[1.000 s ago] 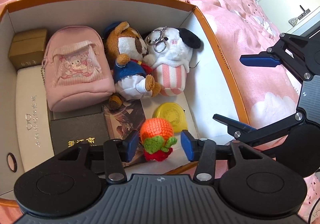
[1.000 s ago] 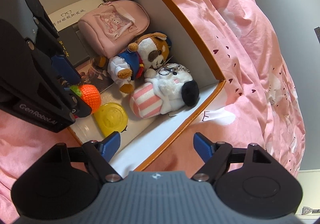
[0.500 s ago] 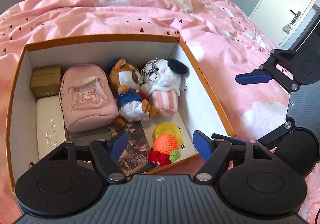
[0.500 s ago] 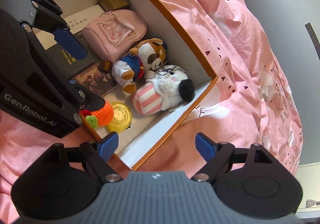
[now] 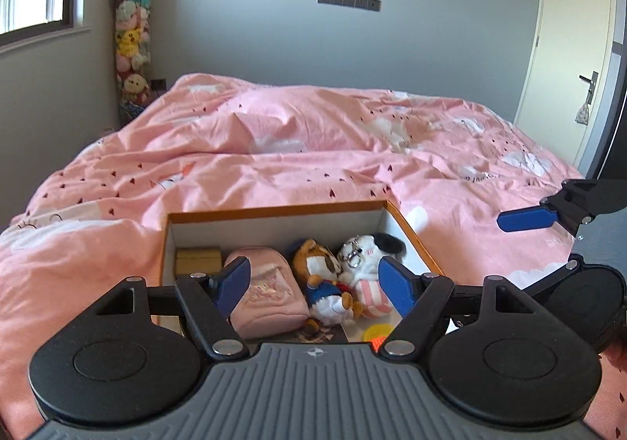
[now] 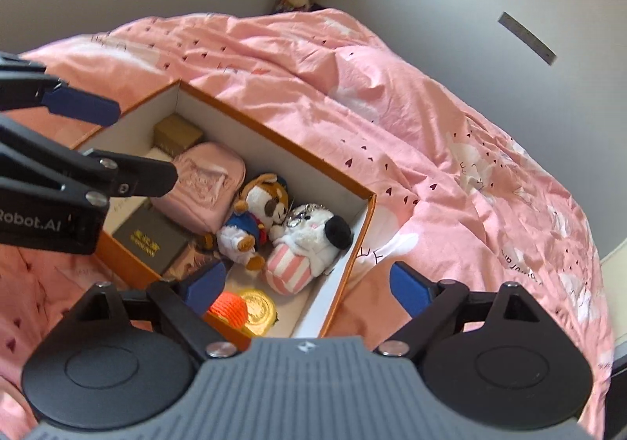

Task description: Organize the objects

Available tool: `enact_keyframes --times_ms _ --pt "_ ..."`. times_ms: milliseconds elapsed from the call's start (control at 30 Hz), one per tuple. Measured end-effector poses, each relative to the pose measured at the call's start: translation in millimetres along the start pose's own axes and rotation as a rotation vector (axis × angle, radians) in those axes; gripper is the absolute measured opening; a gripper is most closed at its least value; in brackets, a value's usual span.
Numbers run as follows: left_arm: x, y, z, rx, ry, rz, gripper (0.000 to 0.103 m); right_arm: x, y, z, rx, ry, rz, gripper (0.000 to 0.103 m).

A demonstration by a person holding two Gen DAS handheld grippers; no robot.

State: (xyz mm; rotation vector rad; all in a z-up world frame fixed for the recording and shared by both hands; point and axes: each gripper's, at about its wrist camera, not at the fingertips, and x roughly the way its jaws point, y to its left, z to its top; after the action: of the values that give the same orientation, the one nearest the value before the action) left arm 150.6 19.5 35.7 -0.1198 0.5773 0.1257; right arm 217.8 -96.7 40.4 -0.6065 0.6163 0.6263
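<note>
Orange knitted toy (image 6: 228, 307) lies in the box (image 6: 274, 138) on the pink blanket (image 6: 450, 150), touching a yellow disc (image 6: 258, 310). Left gripper (image 5: 316, 284) is wide open and empty; right gripper (image 6: 307, 288) is opening, gripping nothing.

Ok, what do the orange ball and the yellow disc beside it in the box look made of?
Orange ball: crocheted yarn by the look, matte, with a looped stitch texture. Yellow disc: probably hard plastic, since it is glossy, slightly translucent and shows embossed rings. Box: looks like stiff card, orange outside, white inside.
</note>
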Motion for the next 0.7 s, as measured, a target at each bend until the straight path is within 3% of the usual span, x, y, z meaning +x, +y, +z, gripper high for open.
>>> enact_keyframes --times_ms 167,433,700 --pt "-23 3 -1 0.008 -0.083 0.055 0.088 -23 7 -9 0.181 -0.134 0.002 0.097" --pt "-41 14 -13 0.007 -0.163 0.159 0.089 -47 31 -26 0.303 -0.32 -0.054 0.1" --pt "-36 28 -37 -0.03 -0.138 0.179 0.091 -43 50 -43 0.391 -0.337 -0.06 0.101"
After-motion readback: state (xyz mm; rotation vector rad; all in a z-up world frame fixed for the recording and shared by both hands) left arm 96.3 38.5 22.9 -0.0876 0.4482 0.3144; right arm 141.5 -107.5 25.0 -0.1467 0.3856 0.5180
